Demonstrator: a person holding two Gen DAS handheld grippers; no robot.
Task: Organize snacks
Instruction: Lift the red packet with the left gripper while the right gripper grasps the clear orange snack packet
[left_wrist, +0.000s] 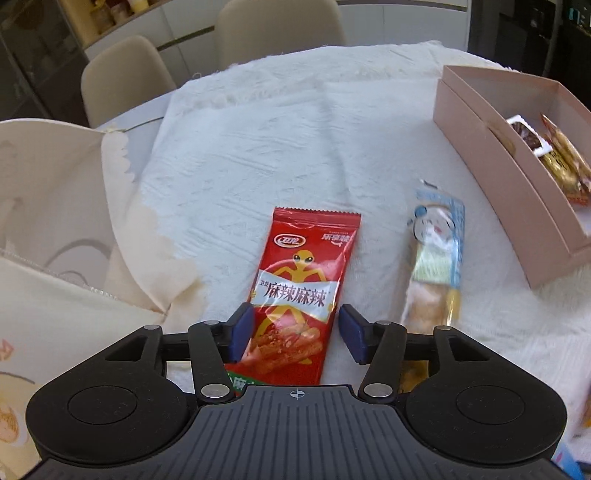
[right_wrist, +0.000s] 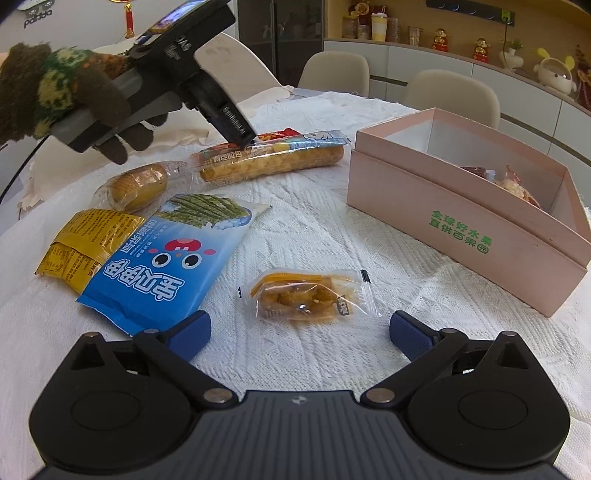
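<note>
My left gripper is open, its blue pads on either side of a red spicy-strip packet that lies flat on the white cloth. A long bread stick in a blue-trimmed wrapper lies to its right. The pink box at the right holds a few snacks. My right gripper is open and empty, just short of a small clear-wrapped pastry. In the right wrist view the left gripper is over the red packet behind the long bread.
A blue seaweed-snack bag, a yellow packet and a round wrapped bun lie at the left. The pink box stands at the right. Beige chairs line the table's far side. A cream cloth lies left.
</note>
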